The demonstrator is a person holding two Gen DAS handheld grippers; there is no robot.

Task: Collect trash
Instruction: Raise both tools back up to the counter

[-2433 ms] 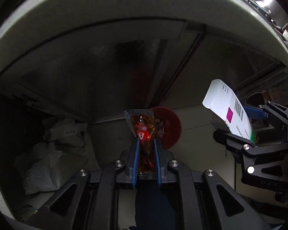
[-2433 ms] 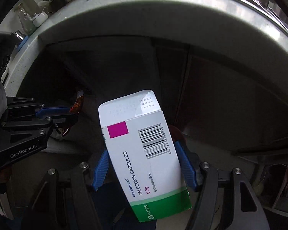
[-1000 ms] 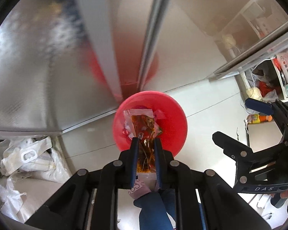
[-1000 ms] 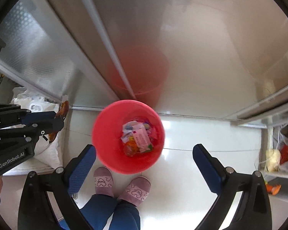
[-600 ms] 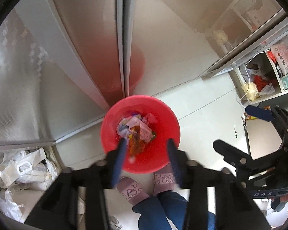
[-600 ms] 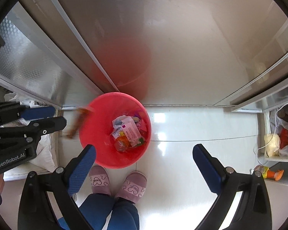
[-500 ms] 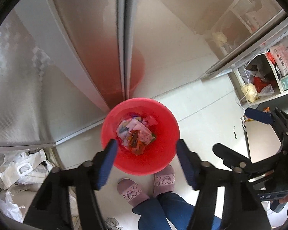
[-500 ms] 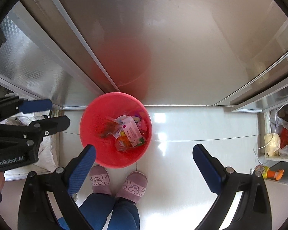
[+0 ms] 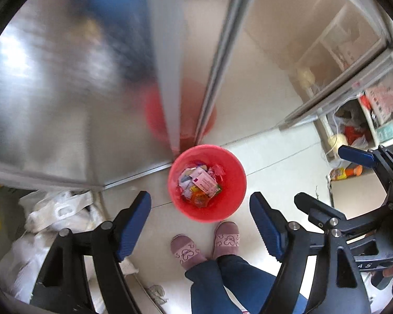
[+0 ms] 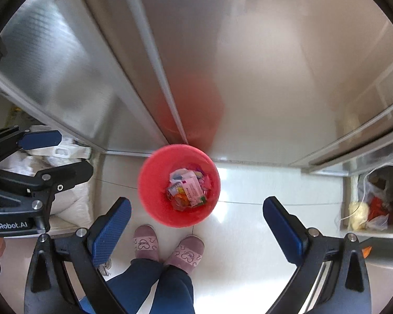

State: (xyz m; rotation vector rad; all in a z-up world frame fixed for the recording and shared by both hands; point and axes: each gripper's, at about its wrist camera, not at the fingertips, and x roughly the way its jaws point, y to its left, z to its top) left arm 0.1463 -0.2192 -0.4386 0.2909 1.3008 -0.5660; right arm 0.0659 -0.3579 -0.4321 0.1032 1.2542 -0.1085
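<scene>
A red bin point(image 9: 230, 183) stands on the pale floor below both grippers, and also shows in the right wrist view point(image 10: 154, 188). Inside lie a white medicine box point(image 9: 205, 181) with a pink square, an orange wrapper point(image 9: 197, 196) and other scraps; the box also shows in the right wrist view point(image 10: 192, 189). My left gripper point(image 9: 200, 218) is open and empty, high above the bin. My right gripper point(image 10: 196, 225) is open wide and empty, also above it. Each gripper appears at the edge of the other's view: the right point(image 9: 353, 188), the left point(image 10: 52, 154).
Steel cabinet fronts point(image 10: 222, 65) rise behind the bin. White plastic bags point(image 9: 55, 217) lie on the floor at left. A shelf with bags and packets point(image 10: 372, 204) is at right. The person's feet in pink slippers point(image 10: 167, 246) stand just before the bin.
My right gripper has dropped the medicine box and my left has dropped the orange wrapper into the red bin. Both now stand open above it, and the left jaws have spread wider.
</scene>
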